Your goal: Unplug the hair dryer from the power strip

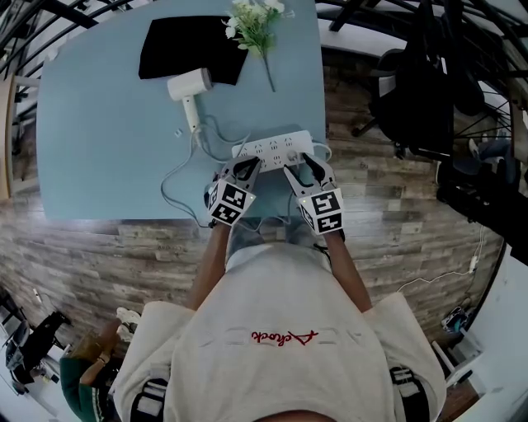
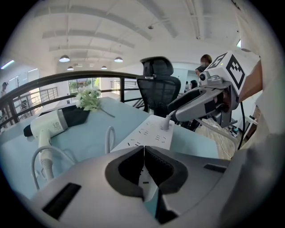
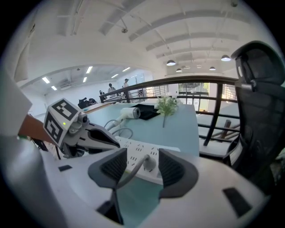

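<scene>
Two hand-held grippers: low over the near edge of the pale blue surface (image 1: 99, 140), both pointed at the white power strip (image 1: 276, 150).
Left hand-held gripper (image 2: 144, 153): jaws pressed together with nothing between them, tips at the strip's left end, contact with it unclear.
Right hand-held gripper (image 3: 142, 166): jaws spread wide, straddling the white plug (image 3: 150, 162) and its cord without pressing on either.
Plug: seated in a socket near the strip's right end.
Hair dryer (image 1: 188, 86): white, lying on the surface beyond the strip, well apart from both grippers, head resting against a black cloth (image 1: 186, 45).
Dryer cord (image 1: 171, 177): white, looping loosely between dryer and strip.
Flower sprig (image 1: 256, 21): white blooms, beside the cloth at the far edge.
</scene>
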`<control>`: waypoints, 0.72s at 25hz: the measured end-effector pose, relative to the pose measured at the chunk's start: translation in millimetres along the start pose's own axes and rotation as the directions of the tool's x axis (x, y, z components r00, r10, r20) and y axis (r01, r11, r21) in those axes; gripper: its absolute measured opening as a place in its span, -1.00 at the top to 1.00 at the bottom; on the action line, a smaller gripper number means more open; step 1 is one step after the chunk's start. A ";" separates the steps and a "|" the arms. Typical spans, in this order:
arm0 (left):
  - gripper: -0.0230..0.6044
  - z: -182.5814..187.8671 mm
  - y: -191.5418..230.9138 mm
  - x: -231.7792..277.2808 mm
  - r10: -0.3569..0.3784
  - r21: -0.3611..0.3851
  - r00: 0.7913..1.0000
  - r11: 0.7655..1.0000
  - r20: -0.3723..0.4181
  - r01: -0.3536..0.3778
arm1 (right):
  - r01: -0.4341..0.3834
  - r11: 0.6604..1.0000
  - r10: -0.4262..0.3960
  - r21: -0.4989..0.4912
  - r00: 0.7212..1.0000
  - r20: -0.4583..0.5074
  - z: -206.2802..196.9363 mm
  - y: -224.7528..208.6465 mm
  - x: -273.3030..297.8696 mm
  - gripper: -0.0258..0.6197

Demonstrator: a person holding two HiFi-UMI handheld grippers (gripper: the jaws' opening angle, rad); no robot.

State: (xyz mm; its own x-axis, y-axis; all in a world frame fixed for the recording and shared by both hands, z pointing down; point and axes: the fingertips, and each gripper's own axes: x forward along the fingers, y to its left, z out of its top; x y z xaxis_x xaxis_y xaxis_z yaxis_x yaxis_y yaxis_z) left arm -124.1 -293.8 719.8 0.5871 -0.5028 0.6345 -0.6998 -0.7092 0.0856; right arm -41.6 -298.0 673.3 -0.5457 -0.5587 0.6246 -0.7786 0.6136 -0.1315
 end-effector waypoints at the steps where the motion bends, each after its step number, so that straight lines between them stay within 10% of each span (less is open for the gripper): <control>1: 0.90 -0.1 0.0 -0.1 0.000 -0.001 1.000 1.000 0.001 0.000 | 0.009 1.000 -0.010 -0.015 1.000 -0.010 -1.3 0.6 2.9 0.22; 18: 0.90 -0.6 -0.2 -0.1 -0.016 -0.006 1.000 1.000 0.008 0.016 | 0.115 0.993 -0.117 -0.018 0.988 -0.100 -26.9 -7.0 28.2 0.37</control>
State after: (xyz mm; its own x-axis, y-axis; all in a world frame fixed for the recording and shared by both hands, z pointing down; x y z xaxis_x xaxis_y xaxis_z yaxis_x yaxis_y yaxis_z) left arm -124.3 -293.3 720.2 0.6012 -0.4957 0.6268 -0.6931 -0.7139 0.1002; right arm -43.3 -303.0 712.6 -0.4176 -0.5681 0.7091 -0.8306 0.5551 -0.0443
